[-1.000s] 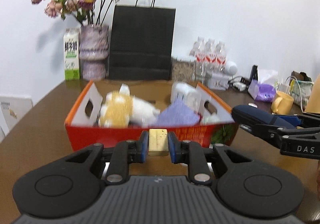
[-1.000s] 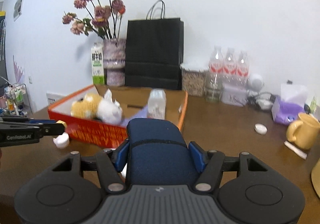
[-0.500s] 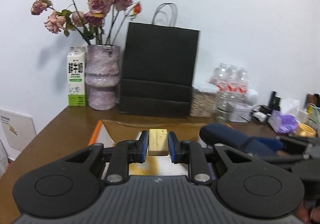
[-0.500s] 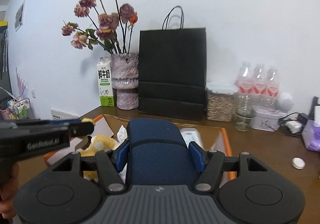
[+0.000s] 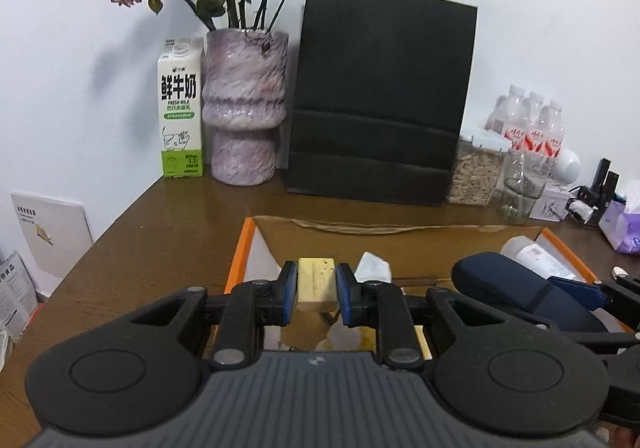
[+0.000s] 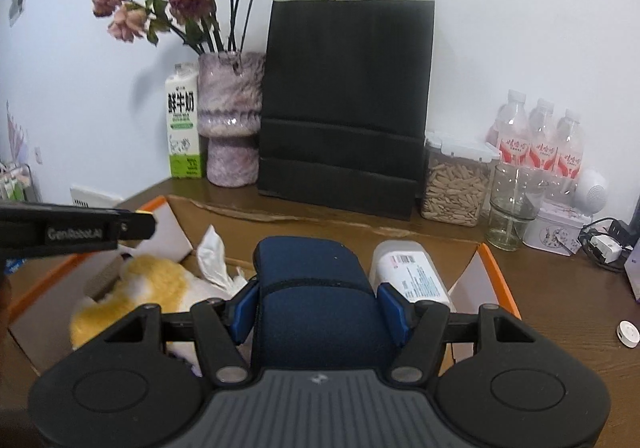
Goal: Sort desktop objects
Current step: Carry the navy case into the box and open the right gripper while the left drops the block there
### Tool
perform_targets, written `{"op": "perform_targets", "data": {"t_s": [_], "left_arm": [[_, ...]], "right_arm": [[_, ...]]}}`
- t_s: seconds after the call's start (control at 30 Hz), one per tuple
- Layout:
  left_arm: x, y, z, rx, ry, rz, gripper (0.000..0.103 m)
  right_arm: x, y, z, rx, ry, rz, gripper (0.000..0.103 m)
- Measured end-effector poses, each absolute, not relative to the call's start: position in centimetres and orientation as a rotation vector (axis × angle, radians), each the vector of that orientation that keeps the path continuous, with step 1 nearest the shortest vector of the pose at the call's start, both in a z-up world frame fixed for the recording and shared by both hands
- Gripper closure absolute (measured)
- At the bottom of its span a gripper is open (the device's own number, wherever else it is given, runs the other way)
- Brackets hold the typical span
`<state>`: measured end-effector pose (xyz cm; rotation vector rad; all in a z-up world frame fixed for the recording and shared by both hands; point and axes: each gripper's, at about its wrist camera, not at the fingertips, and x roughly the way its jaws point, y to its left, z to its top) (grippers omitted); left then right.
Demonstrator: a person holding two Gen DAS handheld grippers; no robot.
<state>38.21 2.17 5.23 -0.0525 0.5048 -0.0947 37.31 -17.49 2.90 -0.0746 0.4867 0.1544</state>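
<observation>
I am clamping my left gripper point(image 5: 317, 298) on a small pale yellow rectangular block point(image 5: 316, 283), its blue fingers point(image 5: 289, 298) pressing both sides, above the near end of an open orange-rimmed cardboard box point(image 5: 238, 252). My right gripper point(image 6: 317, 306) is squeezing a dark blue padded fabric case point(image 6: 314, 294) over the same box. Beneath them a yellow and white plush toy point(image 6: 148, 282) is lying in the box beside a crumpled white tissue point(image 6: 214, 258) and a white labelled plastic bottle point(image 6: 410, 274). Farther back on the brown wooden counter point(image 5: 168, 232) are standing a black paper bag point(image 5: 380, 95), a mottled purple vase point(image 5: 244, 107) and a green and white milk carton point(image 5: 180, 111).
</observation>
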Motion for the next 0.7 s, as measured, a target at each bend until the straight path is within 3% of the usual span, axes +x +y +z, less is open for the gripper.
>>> {"op": "perform_targets", "data": {"t_s": [0.13, 0.17, 0.23, 0.27, 0.3, 0.33, 0.37, 0.7], "left_arm": [[38.6, 1.8, 4.6, -0.035, 0.538, -0.095, 0.079], [38.6, 1.7, 4.5, -0.027, 0.542, -0.094, 0.073], [38.3, 1.4, 4.6, -0.008, 0.53, -0.076, 0.048], [38.1, 1.3, 4.8, 0.001, 0.521, -0.058, 0.029], [37.9, 1.3, 5.0, 0.006, 0.508, -0.044, 0.016], [37.7, 1.3, 5.2, 0.003, 0.499, -0.047, 0.01], [37.7, 1.4, 5.5, -0.005, 0.496, -0.054, 0.0], [36.7, 0.4, 6.4, 0.021, 0.469, -0.054, 0.0]], "right_arm": [[37.5, -17.8, 2.2, -0.077, 0.506, 0.148, 0.041], [37.4, -17.8, 2.2, -0.075, 0.504, 0.15, 0.043], [37.1, -17.8, 2.5, -0.079, 0.484, 0.148, 0.036], [36.9, -17.8, 2.7, -0.083, 0.469, 0.132, 0.02], [36.7, -17.9, 2.9, -0.086, 0.459, 0.123, 0.012], [36.6, -17.9, 3.1, -0.085, 0.451, 0.123, 0.003], [36.4, -18.0, 3.3, -0.084, 0.445, 0.131, 0.003], [35.8, -17.8, 4.1, -0.088, 0.451, 0.171, 0.0]]}}
